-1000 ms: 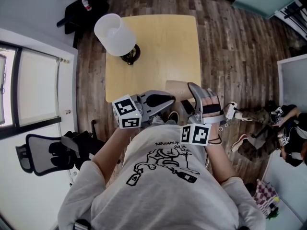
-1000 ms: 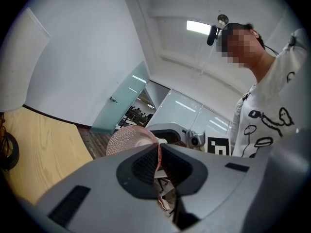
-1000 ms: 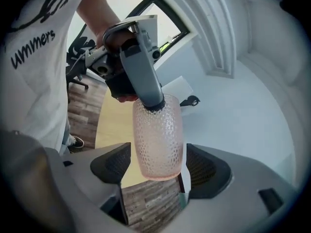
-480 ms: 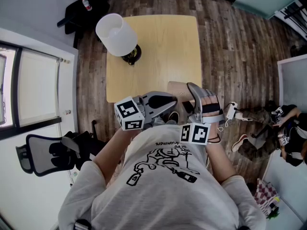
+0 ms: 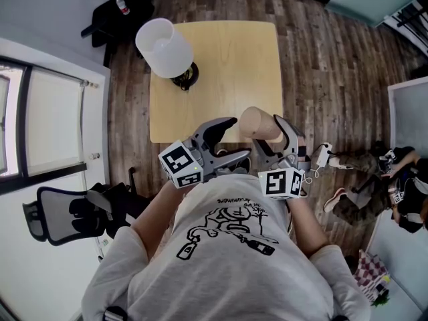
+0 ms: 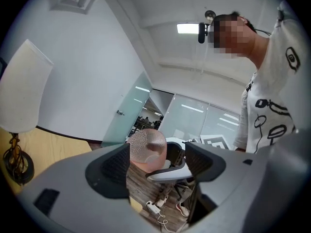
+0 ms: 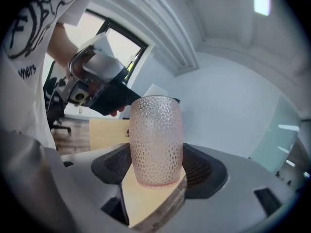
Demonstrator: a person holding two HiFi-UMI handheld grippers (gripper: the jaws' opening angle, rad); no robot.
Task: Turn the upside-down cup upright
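The cup (image 5: 257, 122), pinkish dimpled glass, is off the table, over its near edge. My right gripper (image 5: 269, 141) is shut on it, and in the right gripper view its pads clamp the cup (image 7: 155, 140) at the lower end. My left gripper (image 5: 237, 139) stands just left of it. Its jaws have just been opening and are now open. In the left gripper view the cup (image 6: 147, 147) shows in the gap beyond the pads (image 6: 114, 168), which do not touch it. I cannot tell which end is the mouth.
The light wooden table (image 5: 227, 65) carries a lamp with a white shade (image 5: 162, 47) at its far left corner. An office chair (image 5: 70, 212) stands at my left, a black chair (image 5: 117, 9) beyond the table. Another person (image 5: 401, 179) sits at the right.
The left jaws have gone from nearly shut to wide open. The right gripper has rolled, and the cup has turned with it from lying level to slanting up.
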